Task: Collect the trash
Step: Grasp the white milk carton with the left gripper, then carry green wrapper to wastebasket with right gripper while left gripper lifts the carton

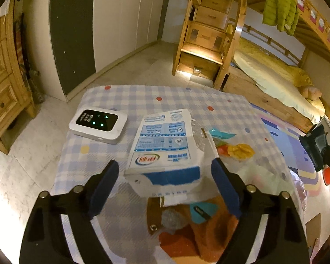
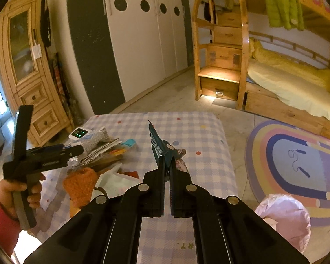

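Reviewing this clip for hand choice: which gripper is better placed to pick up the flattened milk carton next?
Left. The left gripper is open with its pads on either side of the flattened milk carton, apparently not yet touching. The right gripper is already shut on a dark teal wrapper, away from the pile.

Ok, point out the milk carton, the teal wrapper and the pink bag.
milk carton [image 1: 162, 140]: left wrist view, on its printed top face.
teal wrapper [image 2: 156, 143]: right wrist view, on the barcode end above the fingers.
pink bag [image 2: 286, 215]: right wrist view, on its bulging side.
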`<state>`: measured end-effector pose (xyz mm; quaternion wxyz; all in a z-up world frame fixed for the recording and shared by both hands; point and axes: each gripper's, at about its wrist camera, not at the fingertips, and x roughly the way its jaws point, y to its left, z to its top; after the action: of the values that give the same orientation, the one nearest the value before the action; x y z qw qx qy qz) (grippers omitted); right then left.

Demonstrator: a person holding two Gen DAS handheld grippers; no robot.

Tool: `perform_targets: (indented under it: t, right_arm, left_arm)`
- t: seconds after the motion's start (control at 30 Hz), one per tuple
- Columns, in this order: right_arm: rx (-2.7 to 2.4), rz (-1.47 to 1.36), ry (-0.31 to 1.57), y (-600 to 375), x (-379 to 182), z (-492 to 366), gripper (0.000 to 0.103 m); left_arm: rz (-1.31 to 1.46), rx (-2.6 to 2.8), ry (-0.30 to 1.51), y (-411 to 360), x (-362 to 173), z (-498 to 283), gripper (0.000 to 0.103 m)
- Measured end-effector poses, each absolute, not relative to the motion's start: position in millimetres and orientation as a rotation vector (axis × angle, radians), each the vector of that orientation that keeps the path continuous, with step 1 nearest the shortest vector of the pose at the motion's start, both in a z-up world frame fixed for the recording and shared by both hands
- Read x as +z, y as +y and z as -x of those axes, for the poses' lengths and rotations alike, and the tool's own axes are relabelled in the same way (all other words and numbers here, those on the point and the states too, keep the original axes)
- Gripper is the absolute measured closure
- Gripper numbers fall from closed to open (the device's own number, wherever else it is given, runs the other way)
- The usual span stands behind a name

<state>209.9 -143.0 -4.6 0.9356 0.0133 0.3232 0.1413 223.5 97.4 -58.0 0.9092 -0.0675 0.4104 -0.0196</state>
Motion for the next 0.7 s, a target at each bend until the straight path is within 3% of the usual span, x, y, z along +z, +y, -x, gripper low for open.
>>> perform_targets:
  t: [0.3,0.7]
  right_arm:
    - [0.298,-0.036,0.665,-140,-6,-201,0.100]
    - [0.257,-0.141,0.645,-163,0,-150,0.100]
  left_arm:
    - [0.138,-0.081,0.832,99,-58,-225,0.032]
    - [0.076,-0.102,0.564,67,19,-106,0.033]
